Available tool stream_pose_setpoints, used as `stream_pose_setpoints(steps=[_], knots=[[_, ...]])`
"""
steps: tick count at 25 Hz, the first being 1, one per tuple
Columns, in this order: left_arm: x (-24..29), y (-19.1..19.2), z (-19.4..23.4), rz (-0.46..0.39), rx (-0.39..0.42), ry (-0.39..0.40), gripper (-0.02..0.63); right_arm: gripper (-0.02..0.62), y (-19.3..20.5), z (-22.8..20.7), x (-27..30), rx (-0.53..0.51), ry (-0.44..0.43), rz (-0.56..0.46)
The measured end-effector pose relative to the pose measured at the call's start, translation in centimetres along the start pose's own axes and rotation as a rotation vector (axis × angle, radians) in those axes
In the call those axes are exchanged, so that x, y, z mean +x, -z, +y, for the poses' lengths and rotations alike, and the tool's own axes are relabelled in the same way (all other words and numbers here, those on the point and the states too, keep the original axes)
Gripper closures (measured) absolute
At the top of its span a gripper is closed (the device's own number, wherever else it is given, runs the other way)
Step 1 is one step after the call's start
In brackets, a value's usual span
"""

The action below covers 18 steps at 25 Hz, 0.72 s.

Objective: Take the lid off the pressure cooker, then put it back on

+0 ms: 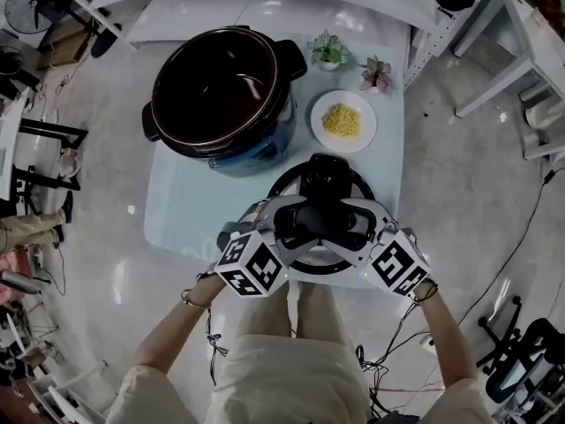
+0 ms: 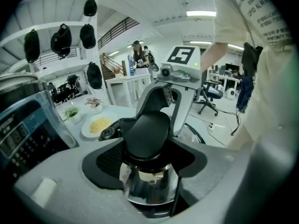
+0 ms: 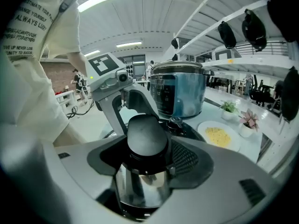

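Lid (image 1: 328, 173) near the open pressure cooker (image 1: 221, 95) had its handle (image 1: 322, 222) gripped from opposite sides by the left hand-held gripper (image 1: 284, 226) and the right hand-held gripper (image 1: 362, 226).

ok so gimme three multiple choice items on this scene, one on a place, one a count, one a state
1. Where is the white plate of yellow food? A. on the floor B. on the pale table, right of the blue and black pressure cooker C. inside the pot
2. How many small potted plants stand there? A. two B. four C. none
3. The pressure cooker is: A. open B. lidded C. tipped over
Answers: 1 B, the plate sits beside the cooker's right handle. 2 A, both stand behind the plate. 3 A, its round black lid lies on the table nearer the person.
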State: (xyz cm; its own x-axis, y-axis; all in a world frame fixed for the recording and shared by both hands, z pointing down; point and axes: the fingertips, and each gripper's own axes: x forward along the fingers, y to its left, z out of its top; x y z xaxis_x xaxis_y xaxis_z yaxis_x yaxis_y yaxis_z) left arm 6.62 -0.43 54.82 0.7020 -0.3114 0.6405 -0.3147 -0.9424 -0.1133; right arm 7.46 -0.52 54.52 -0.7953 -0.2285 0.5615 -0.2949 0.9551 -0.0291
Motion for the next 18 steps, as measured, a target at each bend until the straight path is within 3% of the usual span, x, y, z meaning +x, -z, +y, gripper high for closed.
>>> stream_pose_setpoints(steps=[9, 13, 18], knots=[[-3.7, -1.9, 0.8, -0.177, -0.331, -0.226, 0.324, 0.319, -1.8, -0.8, -3.6, 0.187, 0.221, -0.14], [-5.5, -2.7, 0.5, -0.213, -0.375, -0.293, 0.342, 0.366, -3.4, -0.3, -5.3, 0.212, 0.263, -0.188], [-7.6, -3.6, 0.6, -0.25, -0.404, -0.365, 0.472, 0.448, -4.7, 0.4, -6.7, 0.237, 0.311, -0.218]])
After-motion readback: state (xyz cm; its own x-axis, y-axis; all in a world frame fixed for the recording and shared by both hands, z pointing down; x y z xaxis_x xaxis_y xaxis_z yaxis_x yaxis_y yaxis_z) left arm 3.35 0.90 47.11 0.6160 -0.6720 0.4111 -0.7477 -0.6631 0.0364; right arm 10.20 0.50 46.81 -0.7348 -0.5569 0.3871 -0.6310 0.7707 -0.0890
